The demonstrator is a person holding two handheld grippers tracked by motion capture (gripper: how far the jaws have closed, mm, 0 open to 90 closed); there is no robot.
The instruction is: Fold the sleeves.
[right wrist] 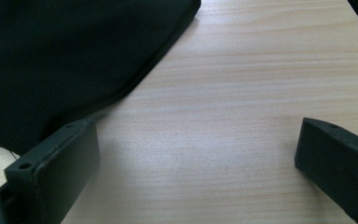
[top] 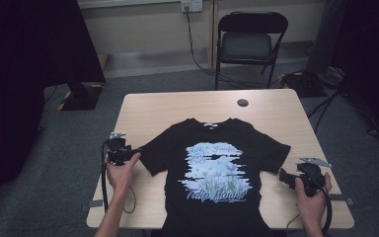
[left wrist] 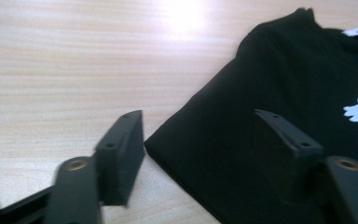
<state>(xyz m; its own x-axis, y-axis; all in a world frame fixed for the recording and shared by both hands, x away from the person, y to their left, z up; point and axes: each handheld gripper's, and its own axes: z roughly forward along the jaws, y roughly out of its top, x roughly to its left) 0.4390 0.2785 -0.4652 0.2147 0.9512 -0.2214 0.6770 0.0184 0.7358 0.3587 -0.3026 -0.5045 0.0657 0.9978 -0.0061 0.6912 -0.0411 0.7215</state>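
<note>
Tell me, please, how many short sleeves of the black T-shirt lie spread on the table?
2. One sleeve lies at the left, its hem between the open left gripper jaws; the other sleeve lies at the right, near the right gripper.

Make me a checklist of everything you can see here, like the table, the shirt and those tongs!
Surface: wooden table, one round hole.
Job's things: black T-shirt lying flat, print up, hem over the near edge.
Clutter: nothing seen.
Grippers: left tongs apart around the sleeve edge; right tongs open above bare wood beside the other sleeve.
Cables: one trails from each gripper; more on the floor.
Surroundings: folding chair, carpet, wall socket.
</note>
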